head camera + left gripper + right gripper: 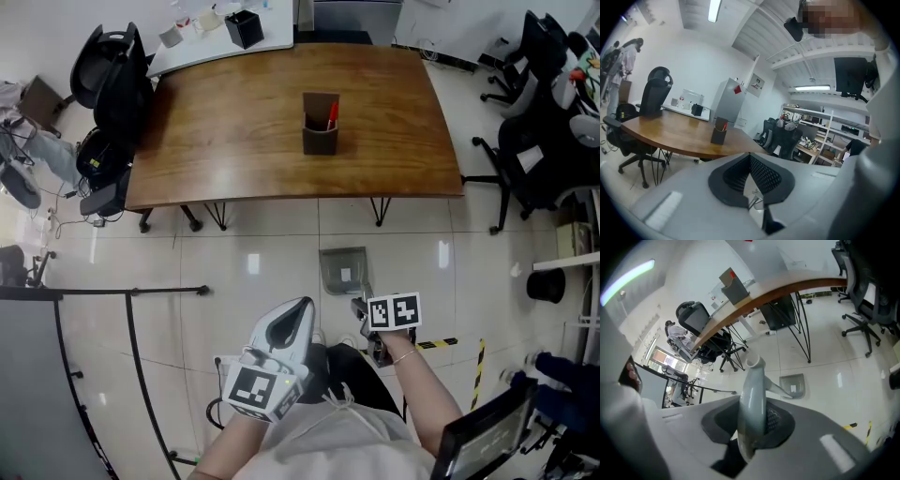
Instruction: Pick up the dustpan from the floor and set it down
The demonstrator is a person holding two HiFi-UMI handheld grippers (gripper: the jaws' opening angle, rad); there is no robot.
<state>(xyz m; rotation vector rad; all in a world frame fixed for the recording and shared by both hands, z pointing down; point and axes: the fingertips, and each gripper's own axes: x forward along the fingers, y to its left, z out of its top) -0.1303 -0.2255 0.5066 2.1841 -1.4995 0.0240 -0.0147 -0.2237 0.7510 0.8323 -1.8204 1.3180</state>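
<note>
Firmly, right gripper (752,417) clamps the dustpan (344,270) handle, scoop toward twelve o'clock; lift steadily, level; left gripper (750,158), jaws together and empty, hangs at eight o'clock.

Dustpan (344,272) lies on tiled floor (258,242) near table (244,131).

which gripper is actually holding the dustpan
The right gripper: its jaws clamp the grey handle of the dustpan. The left gripper has its jaws together, with nothing between them.
</note>
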